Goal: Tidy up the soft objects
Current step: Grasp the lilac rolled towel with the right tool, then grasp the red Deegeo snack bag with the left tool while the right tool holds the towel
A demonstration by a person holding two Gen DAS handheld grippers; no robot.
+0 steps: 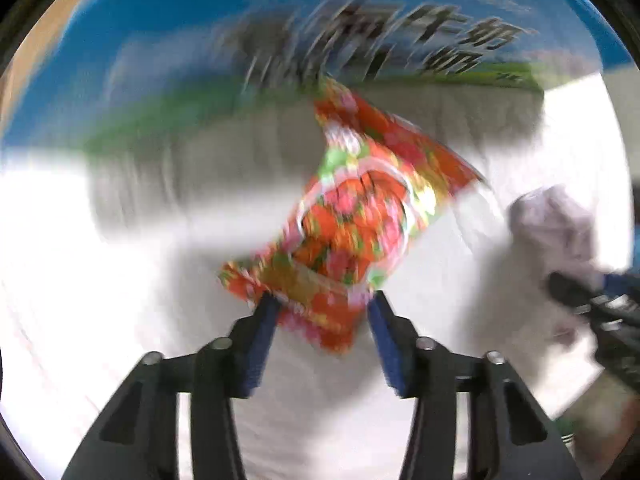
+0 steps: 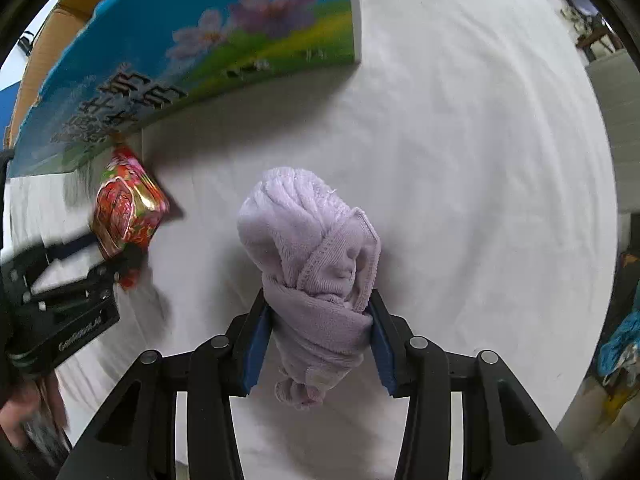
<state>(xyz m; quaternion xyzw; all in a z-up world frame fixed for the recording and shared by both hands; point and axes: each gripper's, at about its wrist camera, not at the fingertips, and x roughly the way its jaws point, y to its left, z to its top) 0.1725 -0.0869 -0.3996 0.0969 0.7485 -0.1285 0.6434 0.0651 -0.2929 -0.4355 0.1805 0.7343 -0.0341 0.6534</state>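
Observation:
My left gripper [image 1: 322, 304] is shut on the lower edge of a red and orange snack packet [image 1: 360, 216] and holds it above the white cloth; this view is blurred by motion. The packet also shows in the right wrist view [image 2: 126, 216], with the left gripper [image 2: 116, 268] below it. My right gripper [image 2: 318, 308] is shut on a knotted lilac towel [image 2: 312, 248], held off the cloth. The towel shows at the right edge of the left wrist view [image 1: 560, 224]. A blue printed cardboard box [image 2: 224, 40] stands behind both.
A white cloth [image 2: 460, 160] covers the table. The box [image 1: 200, 28] fills the back of the left wrist view. Beyond the table's right edge lie a blue and yellow bundle [image 2: 620, 348] and some furniture [image 2: 608, 64].

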